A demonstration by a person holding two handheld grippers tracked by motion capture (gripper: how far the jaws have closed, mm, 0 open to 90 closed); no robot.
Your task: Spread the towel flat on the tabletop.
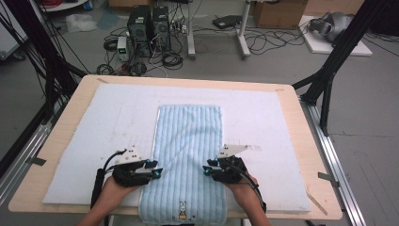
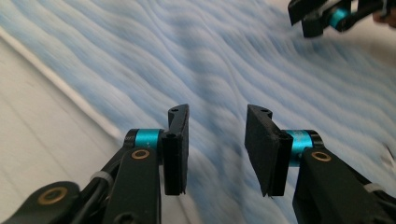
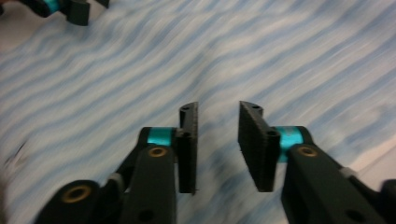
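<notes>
Towel [image 1: 188, 155] first: I see a light blue striped one lying flat and lengthwise down the middle of a white pad [image 1: 84, 141] on the wooden tabletop [image 1: 66, 117], its near end, with a small rabbit picture [image 1: 181, 211], reaching the tabletop's front edge. Starting at the left, my left gripper [image 1: 153, 170] sits at the towel's left edge, pointing inward across the cloth. In the left gripper view its jaws stand apart with a clear gap and nothing between them [image 2: 217, 149]; blue stripes run blurred beyond, with the white pad at the left. Moving across, the towel's middle lies bare between the two tools, with a faint diagonal crease. On the right, my right gripper [image 1: 207, 170] sits at the towel's right edge, pointing inward toward the other. The right gripper view shows its jaws parted too, gripping nothing [image 3: 218, 144], over the striped cloth. Whether either tool touches the fabric, I cannot tell.
</notes>
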